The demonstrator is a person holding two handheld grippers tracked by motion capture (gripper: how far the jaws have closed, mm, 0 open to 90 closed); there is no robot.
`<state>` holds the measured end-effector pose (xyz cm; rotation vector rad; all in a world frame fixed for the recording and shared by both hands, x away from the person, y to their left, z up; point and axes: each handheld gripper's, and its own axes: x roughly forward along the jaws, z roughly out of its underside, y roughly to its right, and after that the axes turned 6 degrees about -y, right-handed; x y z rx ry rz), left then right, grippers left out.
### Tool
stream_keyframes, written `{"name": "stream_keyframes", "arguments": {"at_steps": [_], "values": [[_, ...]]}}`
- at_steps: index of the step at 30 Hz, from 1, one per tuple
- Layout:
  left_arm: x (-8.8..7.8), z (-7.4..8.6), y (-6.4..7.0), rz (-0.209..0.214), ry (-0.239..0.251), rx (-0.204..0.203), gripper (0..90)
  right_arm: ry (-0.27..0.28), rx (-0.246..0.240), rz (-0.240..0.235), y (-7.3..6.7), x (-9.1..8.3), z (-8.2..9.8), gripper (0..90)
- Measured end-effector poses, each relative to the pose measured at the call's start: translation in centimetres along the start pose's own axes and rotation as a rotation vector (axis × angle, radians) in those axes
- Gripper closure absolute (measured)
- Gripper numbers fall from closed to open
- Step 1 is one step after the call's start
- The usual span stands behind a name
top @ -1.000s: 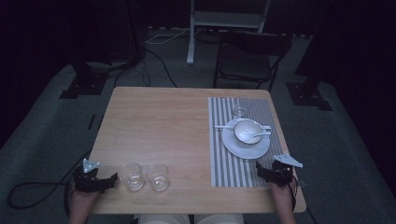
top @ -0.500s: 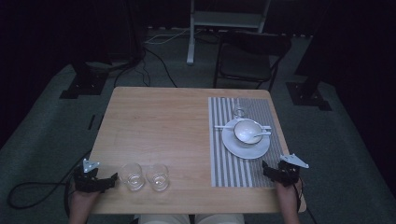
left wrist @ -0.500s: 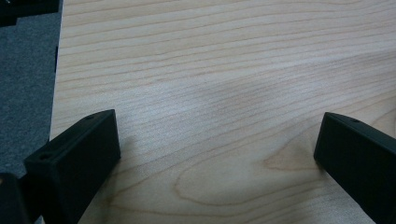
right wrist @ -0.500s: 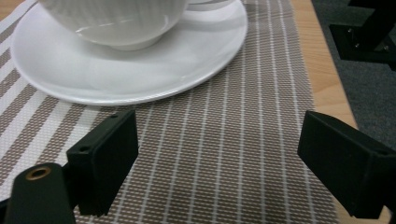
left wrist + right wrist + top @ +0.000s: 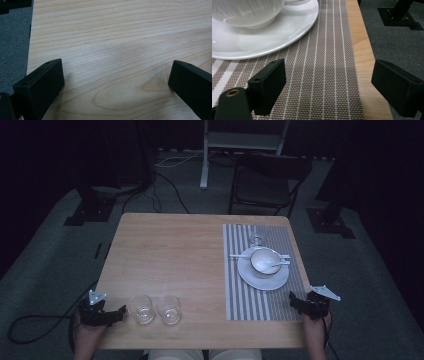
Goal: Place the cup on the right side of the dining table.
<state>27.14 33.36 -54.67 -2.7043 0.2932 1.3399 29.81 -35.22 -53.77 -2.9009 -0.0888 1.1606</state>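
Both hands are coming in from the near edge of the wooden table (image 5: 170,250), each one wrapped around a gripper and lying low at a near corner. The left hand (image 5: 89,336) is holding the left gripper (image 5: 120,312) nearly flat, its jaws pointing across the table toward the person's right and standing wide apart with nothing between them; in the left gripper view, bare wood grain is showing between the two black jaws, with the table's edge and grey floor beyond the left one. Just past this gripper's tips, two clear glasses (image 5: 140,308) (image 5: 168,308) are standing side by side, close to each other and apart from the jaws. The right hand (image 5: 316,332) is holding the right gripper (image 5: 294,301) at the table's right near corner, its jaws also spread wide and gripping nothing, hovering over the near right edge of the striped placemat (image 5: 260,295). In the right gripper view, the left jaw is sitting over the placemat (image 5: 322,82) and the right jaw is hanging out past the table's edge. Ahead of those jaws and slightly to their left, a white plate (image 5: 274,37) is resting on the mat with a white bowl (image 5: 244,12) on it; in the high view a spoon (image 5: 274,266) is lying in the bowl (image 5: 262,259), and a small glass (image 5: 256,240) is standing beyond the plate (image 5: 260,279).
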Motion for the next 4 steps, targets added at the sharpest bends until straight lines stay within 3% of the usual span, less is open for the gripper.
{"name": "stream_keyframes", "arguments": {"at_steps": [4], "values": [[0.00, 0.00, 0.00, 0.000, 0.000, 0.000, 0.7, -0.005, 0.016, -0.001, 0.25, 0.02, -0.23, 12.1]]}}
